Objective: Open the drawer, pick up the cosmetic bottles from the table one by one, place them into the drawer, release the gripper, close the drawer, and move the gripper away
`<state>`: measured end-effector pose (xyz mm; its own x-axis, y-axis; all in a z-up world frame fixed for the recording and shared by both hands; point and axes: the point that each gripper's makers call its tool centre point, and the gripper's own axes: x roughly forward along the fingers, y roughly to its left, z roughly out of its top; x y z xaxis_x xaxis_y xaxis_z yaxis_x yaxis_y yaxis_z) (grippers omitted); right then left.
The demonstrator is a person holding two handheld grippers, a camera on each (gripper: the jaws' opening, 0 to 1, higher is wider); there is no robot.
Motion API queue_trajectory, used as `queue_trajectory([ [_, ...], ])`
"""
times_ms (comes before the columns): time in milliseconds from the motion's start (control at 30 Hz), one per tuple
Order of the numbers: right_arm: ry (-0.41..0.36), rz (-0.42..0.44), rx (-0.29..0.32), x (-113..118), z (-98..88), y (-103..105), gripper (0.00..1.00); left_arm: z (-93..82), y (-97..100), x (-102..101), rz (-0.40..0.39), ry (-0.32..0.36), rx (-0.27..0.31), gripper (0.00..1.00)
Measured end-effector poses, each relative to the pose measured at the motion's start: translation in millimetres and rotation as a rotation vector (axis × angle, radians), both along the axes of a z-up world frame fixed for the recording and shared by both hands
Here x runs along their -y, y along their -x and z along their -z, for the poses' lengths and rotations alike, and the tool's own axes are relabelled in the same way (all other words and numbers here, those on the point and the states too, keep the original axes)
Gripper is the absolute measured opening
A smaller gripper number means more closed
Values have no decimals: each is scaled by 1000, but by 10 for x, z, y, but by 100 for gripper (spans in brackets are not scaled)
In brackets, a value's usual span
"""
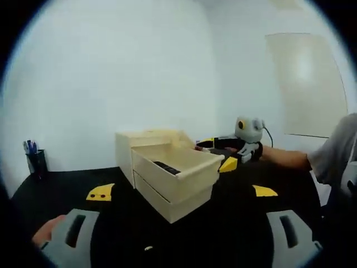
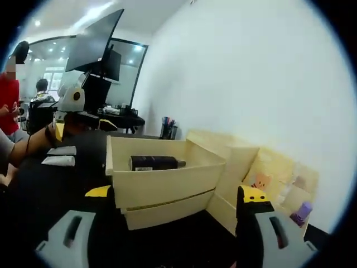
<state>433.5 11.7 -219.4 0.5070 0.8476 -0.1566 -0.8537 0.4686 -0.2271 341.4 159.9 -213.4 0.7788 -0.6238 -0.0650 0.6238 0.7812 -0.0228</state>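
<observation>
A pale wooden drawer unit (image 1: 167, 184) stands on the black table with its top drawer pulled out. One dark cosmetic bottle (image 1: 166, 167) (image 2: 156, 163) lies on its side inside the drawer (image 2: 167, 187). Two white cosmetic items (image 2: 60, 156) lie on the table left of the drawer. My left gripper (image 1: 183, 192) is open in front of the unit, its yellow-tipped fingers wide apart with nothing between them; it also appears far left (image 2: 93, 119). My right gripper (image 2: 175, 194) is open and holds nothing, close to the drawer's front; it also shows beside the drawer's far right corner (image 1: 218, 152).
A pen holder (image 1: 36, 162) (image 2: 167, 129) stands at the table's edge by the white wall. A small purple object (image 2: 304, 211) sits at the right of the unit. A monitor on a stand (image 2: 92, 44) and people stand behind the table. A person's grey sleeve (image 1: 334, 156) reaches in.
</observation>
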Motion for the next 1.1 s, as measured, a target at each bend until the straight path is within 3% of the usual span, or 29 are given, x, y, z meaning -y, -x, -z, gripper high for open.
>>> queue_trajectory([
  [1100,-85,111,-52,84,-80,-477,83,48,21,15,-6,-20,-6,87],
])
